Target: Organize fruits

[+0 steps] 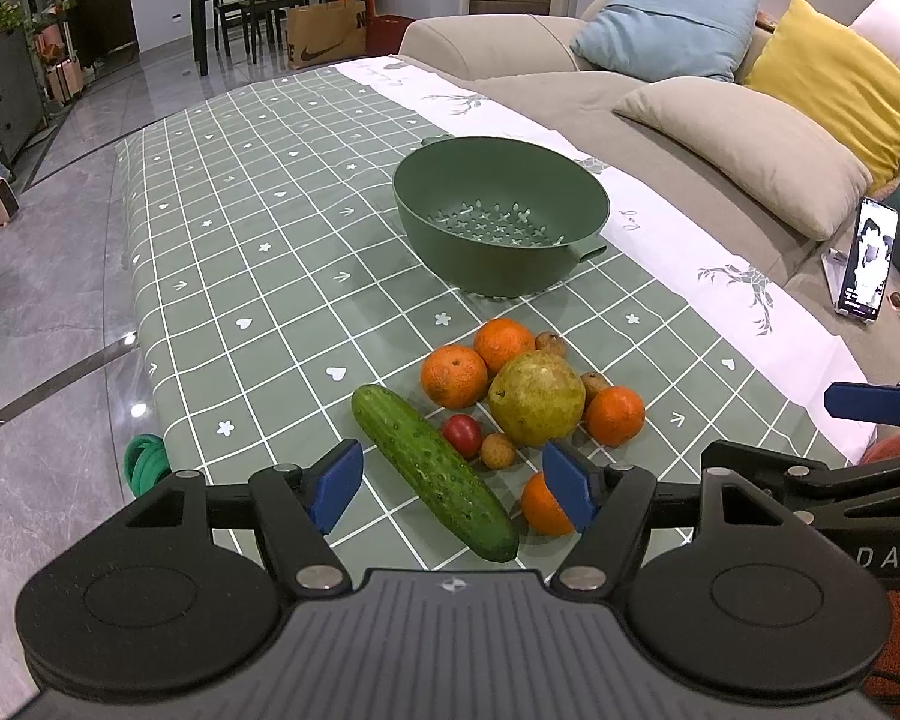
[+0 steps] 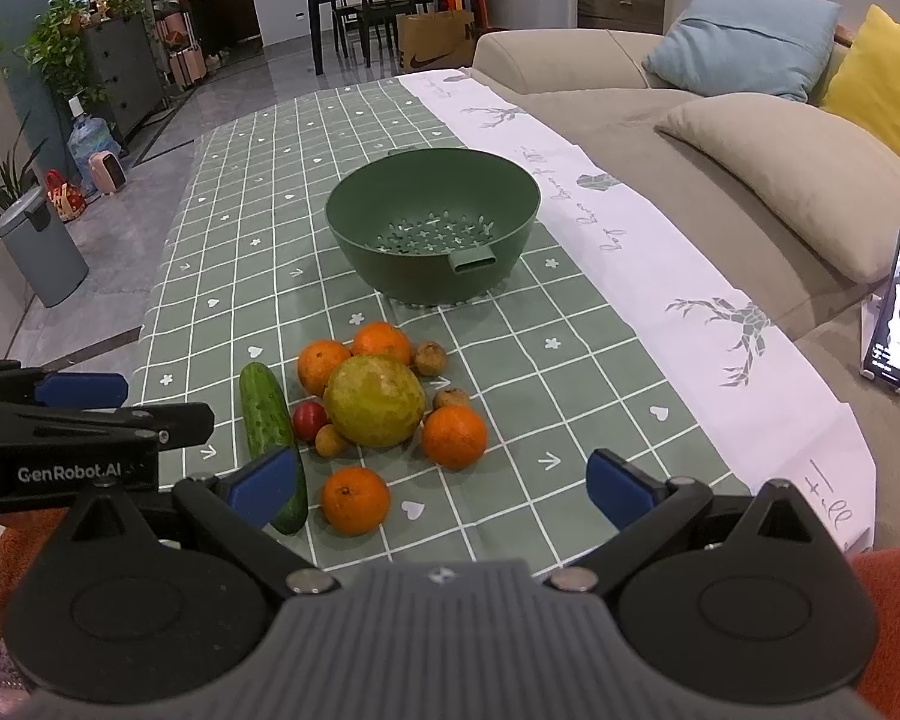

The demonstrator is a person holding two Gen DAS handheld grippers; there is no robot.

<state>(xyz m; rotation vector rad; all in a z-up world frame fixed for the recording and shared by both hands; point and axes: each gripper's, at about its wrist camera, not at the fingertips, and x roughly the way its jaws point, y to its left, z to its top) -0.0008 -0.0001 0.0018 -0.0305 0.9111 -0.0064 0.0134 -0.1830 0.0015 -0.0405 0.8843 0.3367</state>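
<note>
Both claws hang above the near edge of the counter with nothing between their blue pads: your left claw (image 1: pixel 453 489) stands apart over the cucumber's near end, your right claw (image 2: pixel 444 489) stands wide apart over the nearest orange.

The fruit lies in a loose cluster toward the near edge, on the green checked cloth (image 1: pixel 258 252). The green colander (image 1: pixel 498 222) stands empty beyond it, near the middle of the counter.

- Pear (image 1: pixel 537 399), at the cluster's centre, touching fruit on several sides: probably the heaviest piece, firm, smooth-skinned. Take it across its widest part.
- Oranges, four: two at the far side (image 1: pixel 453 384) (image 1: pixel 504 345), one right of the pear (image 1: pixel 615 415), one nearest you (image 2: pixel 355 500). Round, firm, lightly dimpled; expect them to roll. Close across the middle.
- Cucumber (image 1: pixel 435 471), lying aslant on the left side: stiff, long, bumpy. Grip at mid-length so it does not tip.
- Cherry tomato (image 1: pixel 462 435): small, glossy, likely soft; squeeze lightly.
- Small brown round fruits, kind unclear (image 1: pixel 498 450) (image 1: pixel 551 343): light, likely thin-shelled.

Legible writing: "GenRobot.AI" on the left claw's body in the right wrist view; a swoosh logo on the paper bag (image 2: pixel 438 42) by the dining table. Script on the cloth's white border is unreadable.
</note>
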